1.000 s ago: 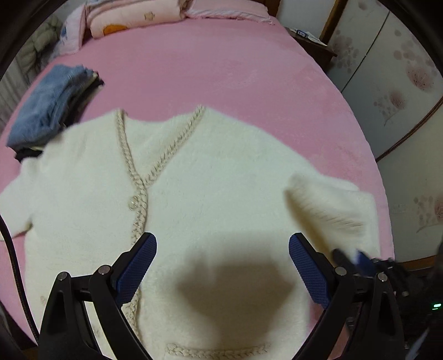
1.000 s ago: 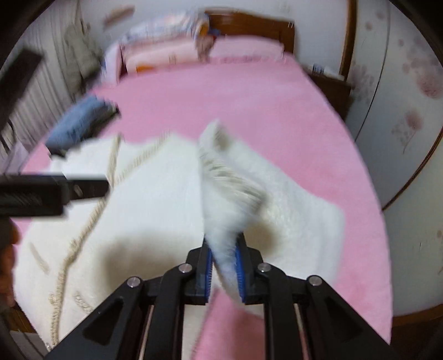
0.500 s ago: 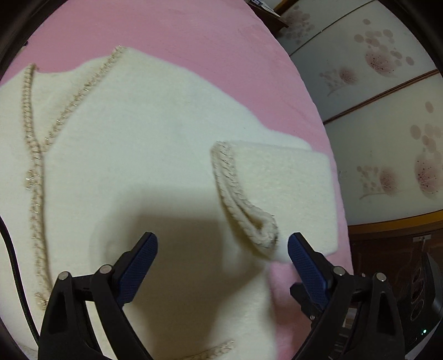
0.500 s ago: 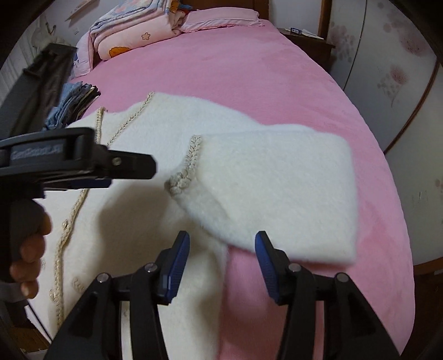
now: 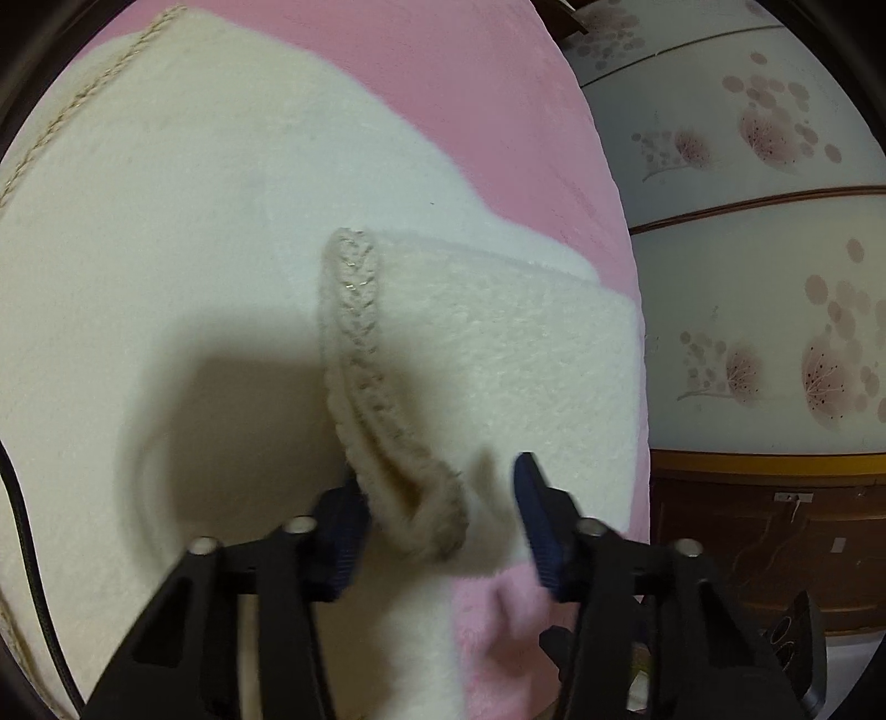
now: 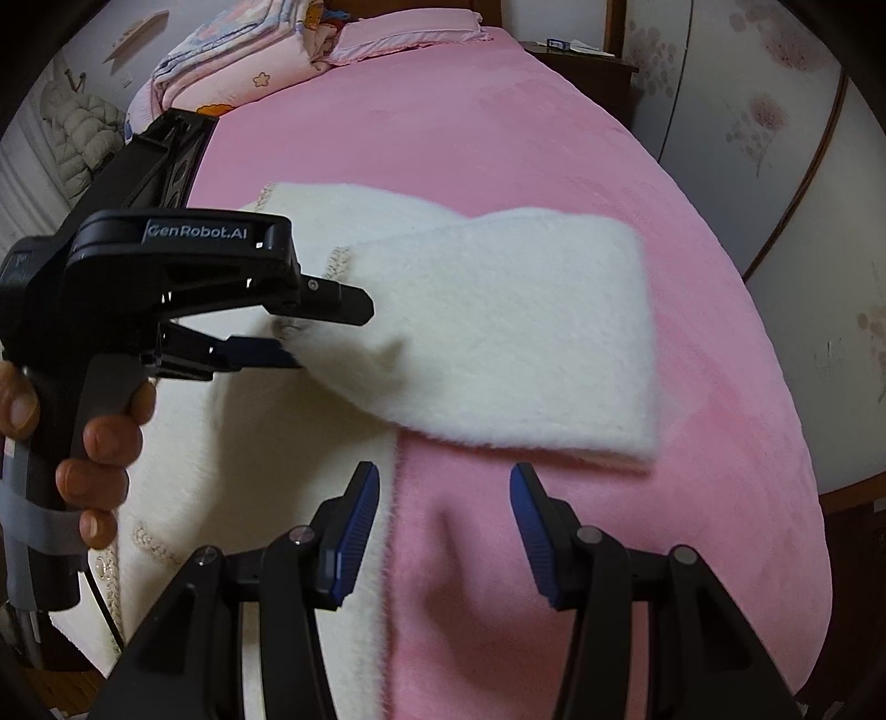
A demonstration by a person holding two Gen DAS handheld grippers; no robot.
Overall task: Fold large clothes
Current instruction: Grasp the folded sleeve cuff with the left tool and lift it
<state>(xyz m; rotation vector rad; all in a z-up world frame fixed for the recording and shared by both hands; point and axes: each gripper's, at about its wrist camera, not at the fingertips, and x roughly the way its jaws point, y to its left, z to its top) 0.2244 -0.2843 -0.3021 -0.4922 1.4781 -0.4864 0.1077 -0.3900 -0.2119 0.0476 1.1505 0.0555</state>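
A cream fuzzy cardigan [image 5: 194, 232] with braided trim lies flat on the pink bed [image 6: 498, 138]. Its right sleeve [image 6: 515, 327] is folded inward across the body, its braided cuff [image 5: 376, 421] toward the middle. My left gripper [image 5: 437, 509] has its jaws partly closed around the cuff's near end, blurred by motion, with a gap still showing on the right side. In the right wrist view the left gripper [image 6: 310, 332] straddles the cuff end. My right gripper [image 6: 443, 526] is open and empty, hovering over the cardigan's side edge and the bare pink cover.
Folded quilts and a pink pillow [image 6: 310, 39] are stacked at the head of the bed. A nightstand [image 6: 581, 61] stands at the far right. Floral wardrobe doors [image 5: 775, 277] run along the bed's right side. A puffy jacket [image 6: 77, 144] hangs at the far left.
My right gripper released the sleeve, which now lies folded over the body, and drew back. My left gripper moved right and down onto the cuff and its jaws have narrowed around it.
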